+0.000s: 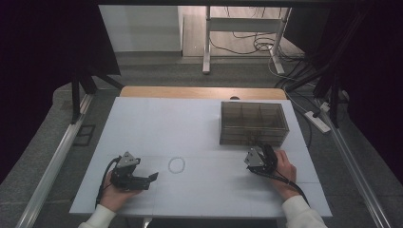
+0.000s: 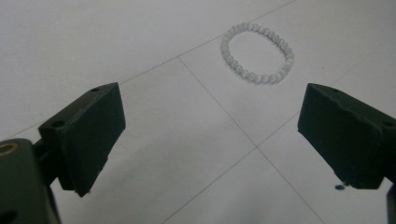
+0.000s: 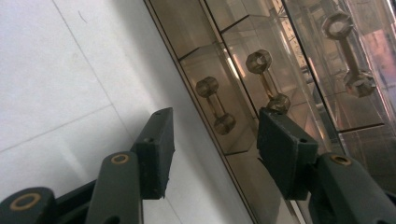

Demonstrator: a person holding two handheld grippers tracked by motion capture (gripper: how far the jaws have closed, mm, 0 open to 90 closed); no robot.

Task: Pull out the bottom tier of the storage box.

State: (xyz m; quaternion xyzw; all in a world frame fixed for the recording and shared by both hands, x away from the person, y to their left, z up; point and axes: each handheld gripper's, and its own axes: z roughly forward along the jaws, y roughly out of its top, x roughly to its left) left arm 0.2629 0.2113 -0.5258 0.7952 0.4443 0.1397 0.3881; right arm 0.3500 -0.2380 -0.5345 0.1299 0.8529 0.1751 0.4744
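A bracelet of pale beads (image 1: 176,165) lies flat on the white table, a little right of my left gripper (image 1: 153,177). In the left gripper view the bracelet (image 2: 258,52) sits ahead of the left gripper (image 2: 210,126), whose jaws stand wide apart with bare table between them. My right gripper (image 1: 254,149) is at the front face of a smoky transparent drawer box (image 1: 253,123). In the right gripper view the right gripper (image 3: 215,140) has its jaws apart just short of a dumbbell-shaped drawer handle (image 3: 215,106); the pads do not press on it.
The box front carries two more handles (image 3: 268,81) (image 3: 350,51). The white table (image 1: 166,118) has thin seam lines. Desk legs and cables (image 1: 256,45) lie on the floor beyond the far edge; dark curtains hang on both sides.
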